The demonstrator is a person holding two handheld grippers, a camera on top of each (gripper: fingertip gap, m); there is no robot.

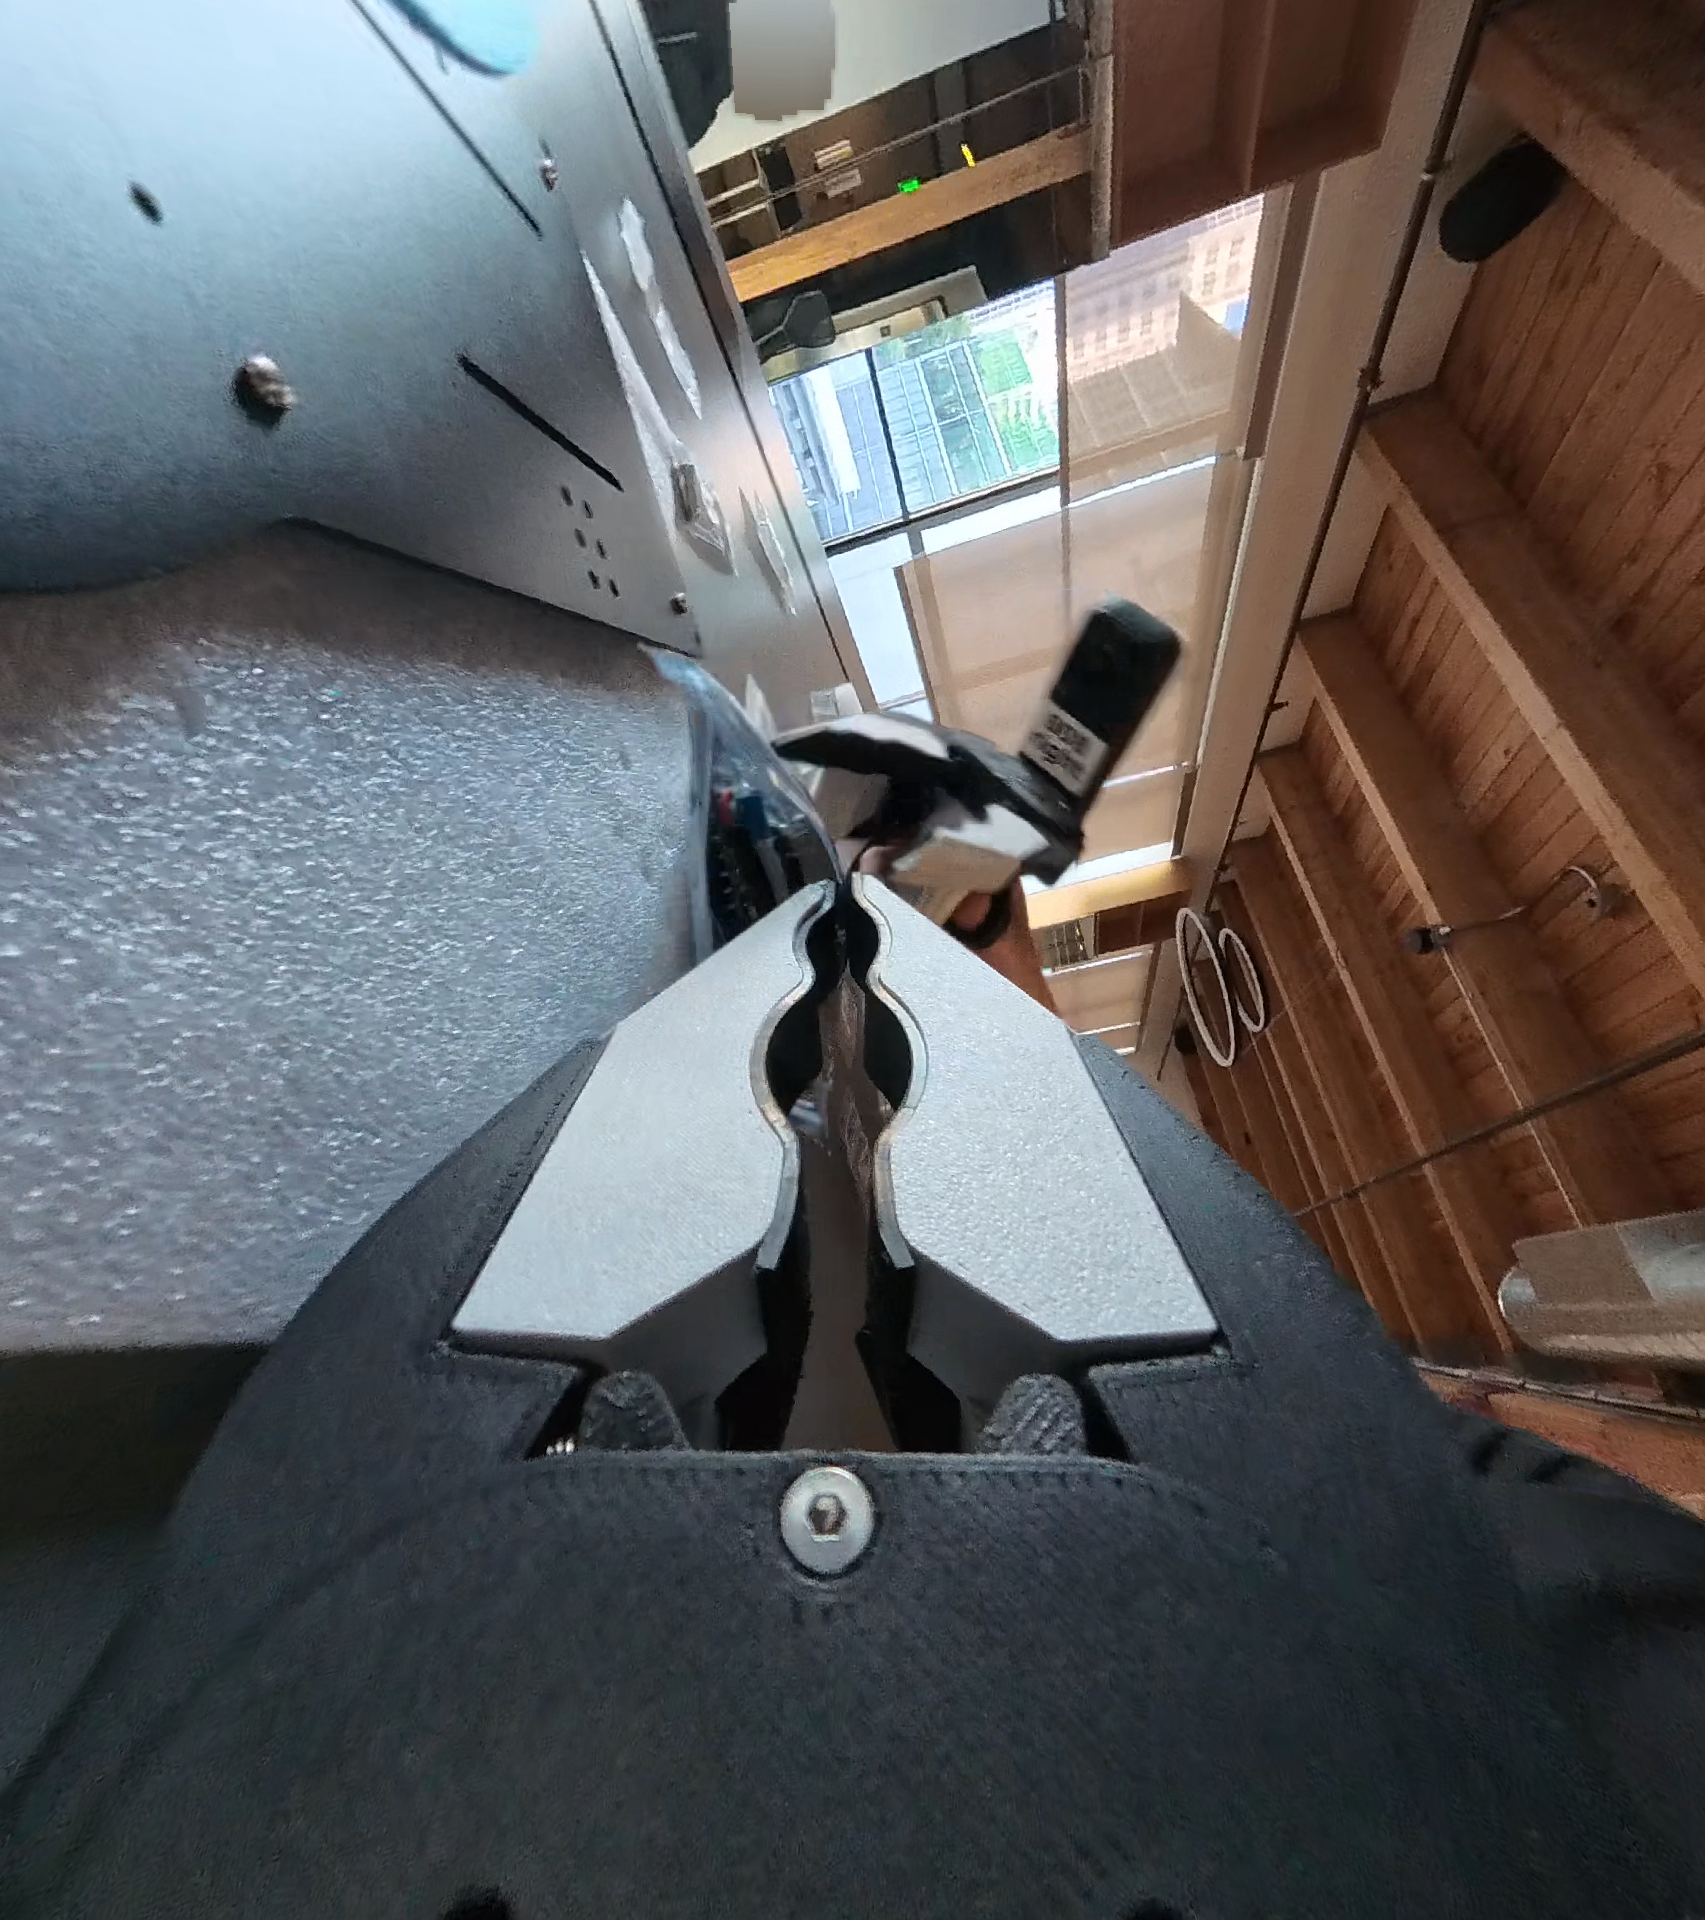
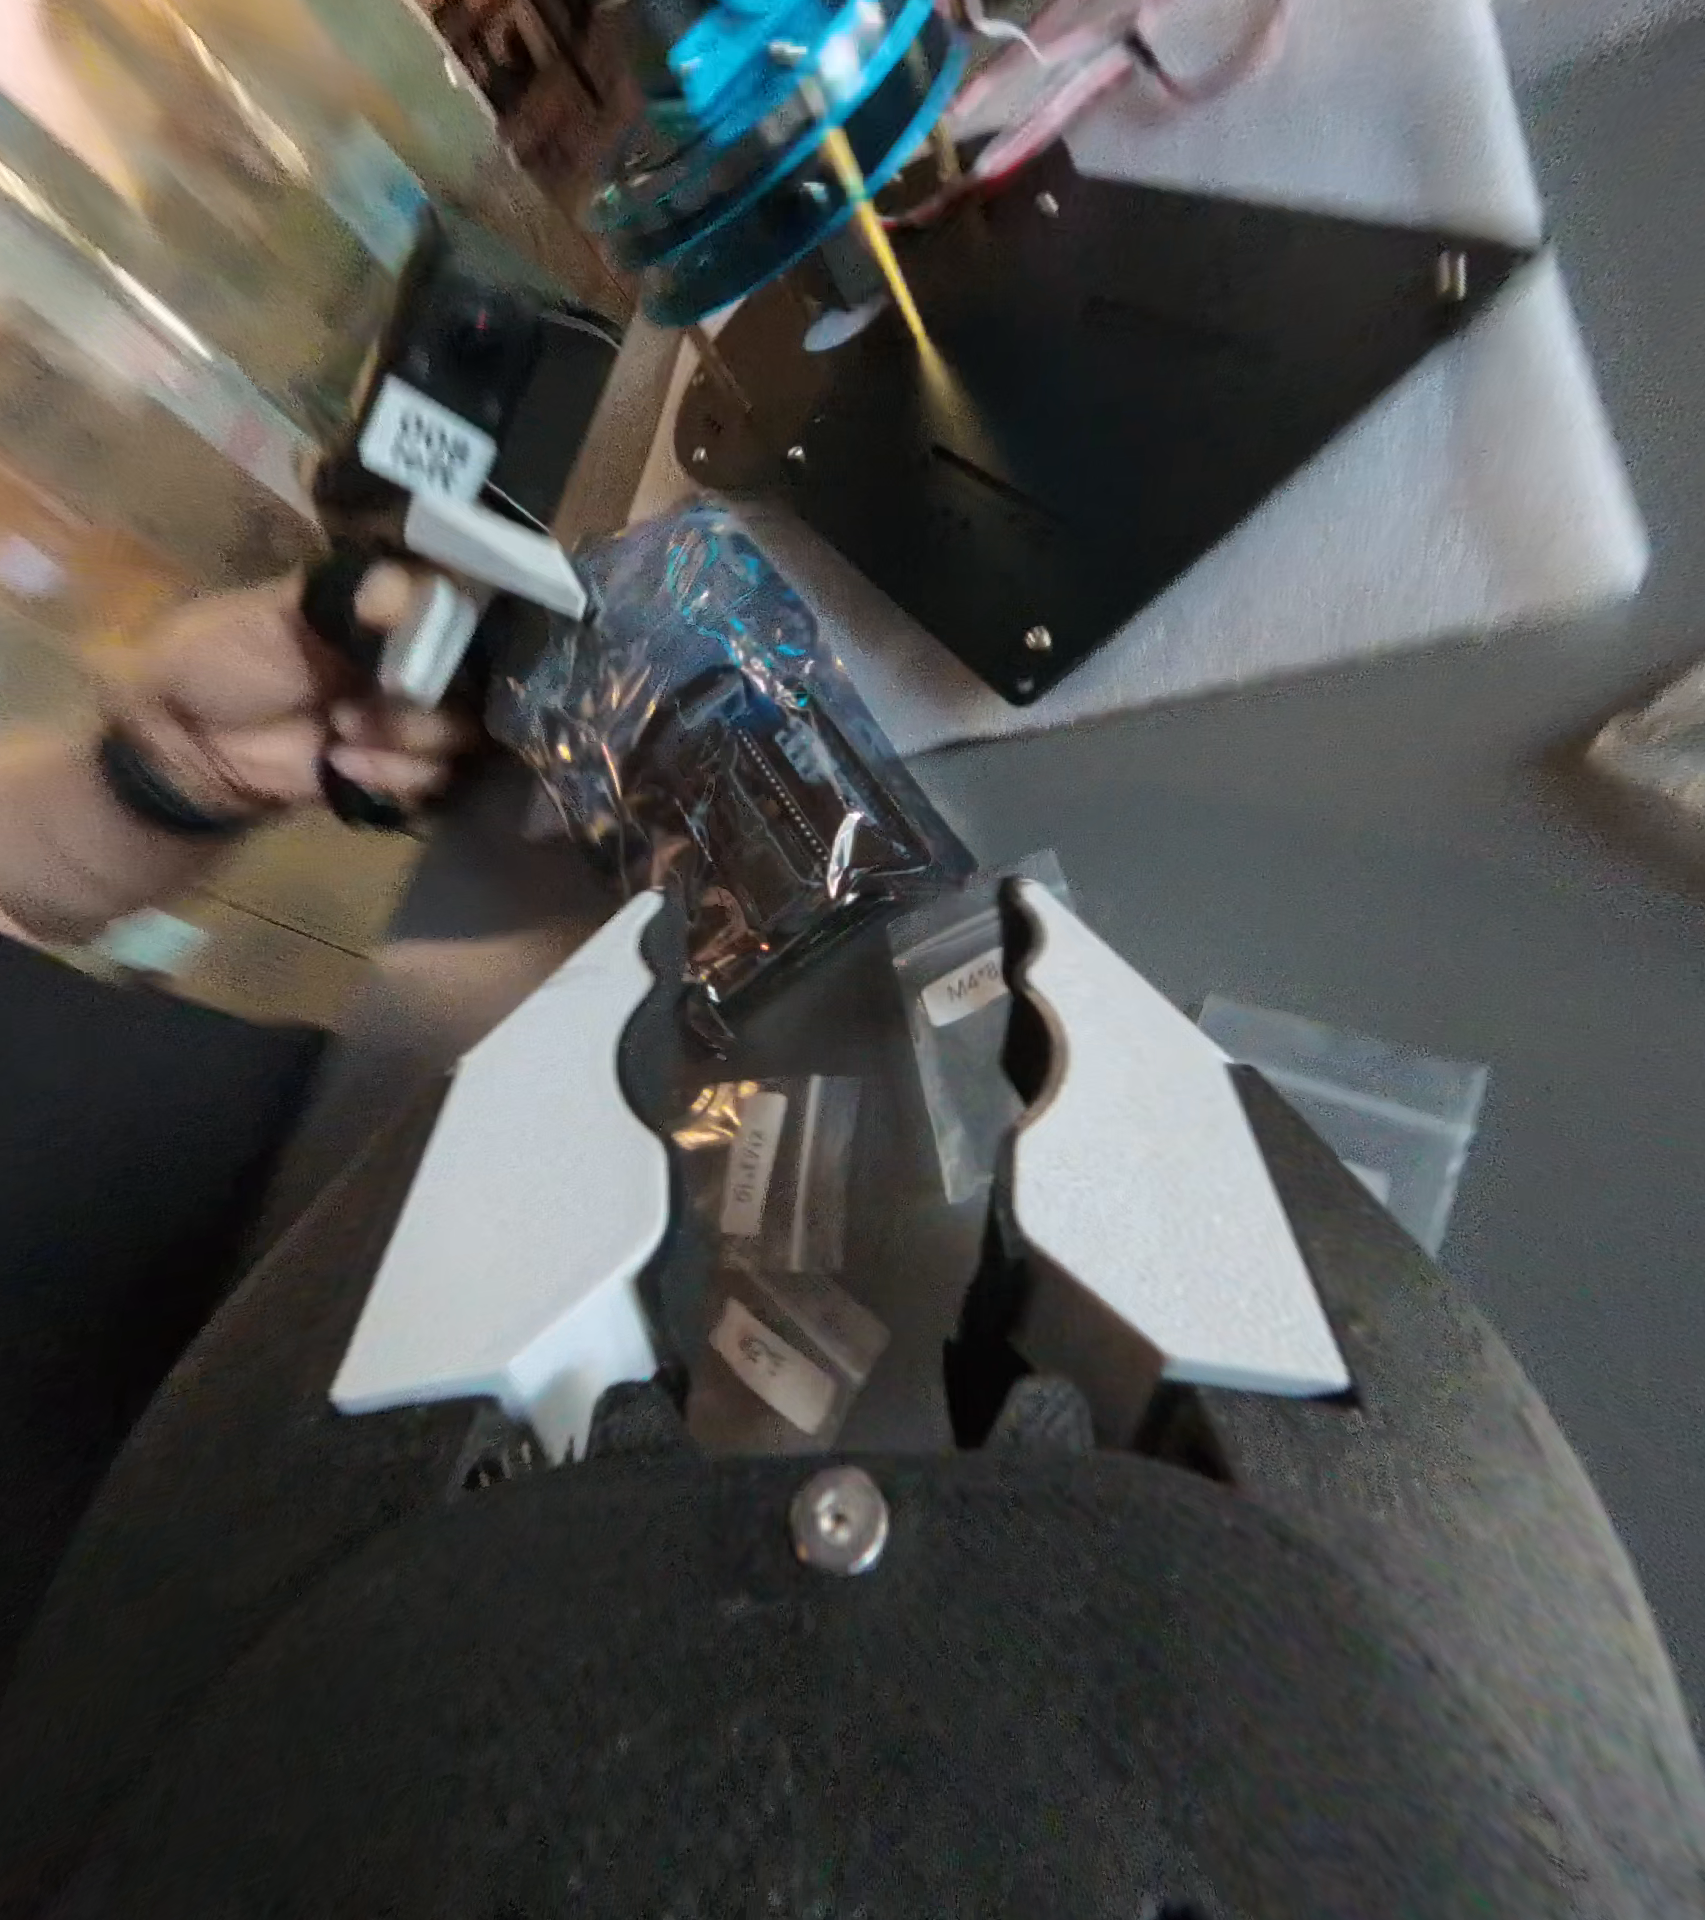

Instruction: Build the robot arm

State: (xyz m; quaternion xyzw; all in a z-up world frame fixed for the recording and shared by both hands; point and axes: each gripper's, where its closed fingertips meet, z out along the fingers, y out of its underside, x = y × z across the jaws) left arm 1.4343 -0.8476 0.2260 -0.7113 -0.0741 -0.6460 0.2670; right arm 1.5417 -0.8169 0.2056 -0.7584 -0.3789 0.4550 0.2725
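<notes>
Your left gripper [image 1: 846,902]: fingers pressed nearly together at the tips, pinching the edge of a crinkled clear plastic bag [image 2: 723,748]. From the right wrist view, the bag holds a dark circuit board with blue parts and hangs in the air between the two grippers, above the grey surface [image 2: 1347,852].

Your right gripper [image 2: 832,914]: fingers spread wide, nothing clamped. The bag's lower corner sits just in the gap at the tips; can't tell if it touches the left finger.

Below the right fingers: several small clear zip bags [image 2: 973,1049] with white labels, lying on the surface, some overlapping.

Behind the hanging bag: a black metal box [image 2: 1087,436] resting on white foam [image 2: 1450,499], with a blue-rimmed round part [image 2: 775,135] and pink wires near its top. In the left wrist view the same box [image 1: 204,312] and foam [image 1: 256,914] fill the left side, close by.

Right wrist view is motion-blurred on the left side; your hand [image 2: 380,727] shows on the left gripper's handle.
</notes>
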